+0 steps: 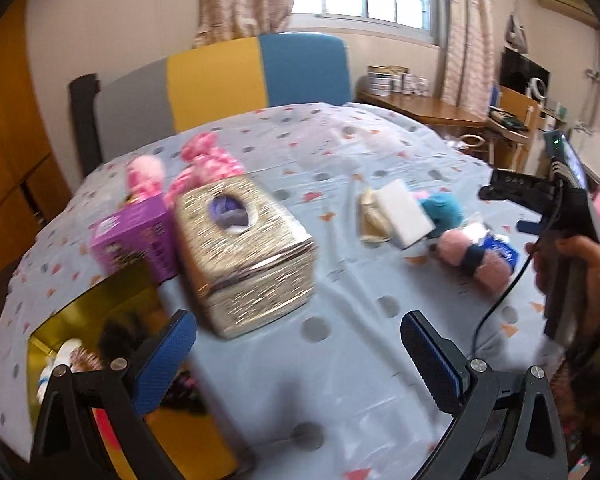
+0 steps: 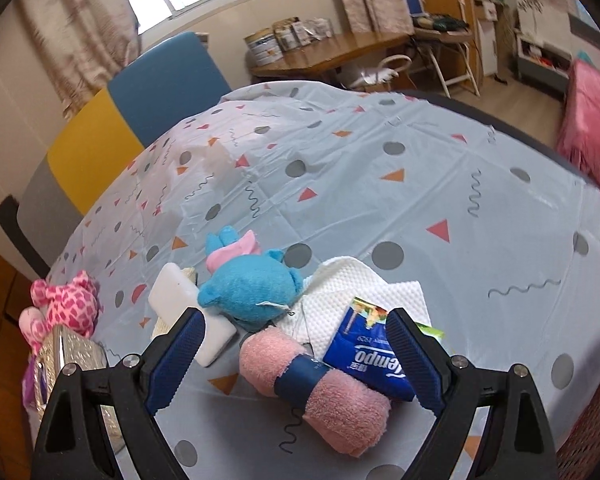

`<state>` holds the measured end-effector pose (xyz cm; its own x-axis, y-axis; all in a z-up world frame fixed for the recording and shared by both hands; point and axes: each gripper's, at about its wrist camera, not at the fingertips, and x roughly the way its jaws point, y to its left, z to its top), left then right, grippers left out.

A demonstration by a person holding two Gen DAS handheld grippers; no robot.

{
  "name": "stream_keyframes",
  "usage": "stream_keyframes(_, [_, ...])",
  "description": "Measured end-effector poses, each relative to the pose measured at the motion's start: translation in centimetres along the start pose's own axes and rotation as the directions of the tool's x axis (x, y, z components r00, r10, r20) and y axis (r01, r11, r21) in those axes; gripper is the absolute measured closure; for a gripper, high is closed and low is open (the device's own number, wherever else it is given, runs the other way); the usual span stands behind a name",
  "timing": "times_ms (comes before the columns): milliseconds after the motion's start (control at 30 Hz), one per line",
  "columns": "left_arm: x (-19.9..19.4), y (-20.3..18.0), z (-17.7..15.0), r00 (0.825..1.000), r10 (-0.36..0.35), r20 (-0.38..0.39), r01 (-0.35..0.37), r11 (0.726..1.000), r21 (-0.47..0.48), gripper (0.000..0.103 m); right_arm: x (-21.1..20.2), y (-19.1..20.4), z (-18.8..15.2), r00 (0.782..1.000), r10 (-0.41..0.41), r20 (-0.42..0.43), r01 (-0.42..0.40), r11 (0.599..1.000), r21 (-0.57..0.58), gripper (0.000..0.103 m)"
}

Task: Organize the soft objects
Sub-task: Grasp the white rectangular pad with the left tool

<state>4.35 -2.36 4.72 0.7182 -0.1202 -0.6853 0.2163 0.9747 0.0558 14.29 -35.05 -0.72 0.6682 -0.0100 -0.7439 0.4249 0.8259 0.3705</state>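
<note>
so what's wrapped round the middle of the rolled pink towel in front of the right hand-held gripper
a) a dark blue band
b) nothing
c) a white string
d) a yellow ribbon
a: in the right wrist view the rolled pink towel has a dark blue band round its middle, lying on the table between the open fingers of the right hand-held gripper.
</note>
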Motion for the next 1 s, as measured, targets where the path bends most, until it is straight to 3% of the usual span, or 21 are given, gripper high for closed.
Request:
stream_keyframes(100, [0.8, -1.6, 1.8, 0.998, -0.057, 0.004, 0.057, 0.998, 0.020, 0.000, -0.1, -0.7, 0.2, 1.000, 0.011, -0.004, -0.010, 0.999, 0.041, 0.009])
stream_keyframes(233, [3.2, -3.8, 4.4, 0.991, -0.123, -0.045, 0.124, 0.992, 0.015, 0.002, -0.6, -1.4, 0.5, 1.000, 0.024, 0.014, -0.025, 0.997, 0.079, 0.009])
stream_keyframes(333, [6.0, -5.2, 6.0, 0.980, -0.165, -0.107, 0.165, 0.986, -0.013, 0.009, -0.9, -1.5, 0.6, 0.999, 0.043, 0.023, -0.045, 0.995, 0.088, 0.009])
stream_keyframes(433, [9.2, -7.1, 7.3, 0.974, -0.159, -0.164, 0.162, 0.987, 0.004, 0.014, -1.0, -1.5, 0.7, 0.998, 0.066, 0.023, -0.068, 0.993, 0.092, 0.009])
stream_keyframes(567, [12.4, -8.5, 9.0, 0.969, -0.171, -0.178, 0.172, 0.985, -0.006, 0.018, -1.1, -1.5, 0.8, 0.995, 0.099, 0.022, -0.101, 0.990, 0.100, 0.009])
stream_keyframes(733, [16.1, -10.0, 10.6, 0.948, -0.247, -0.203, 0.234, 0.969, -0.086, 0.024, -1.4, -1.9, 0.9, 0.990, 0.138, 0.026, -0.140, 0.982, 0.125, 0.009])
stream_keyframes(1000, [23.0, -11.4, 12.6, 0.932, -0.261, -0.252, 0.212, 0.956, -0.203, 0.024, -1.2, -2.2, 0.9, 0.982, 0.189, 0.009, -0.188, 0.970, 0.153, 0.009])
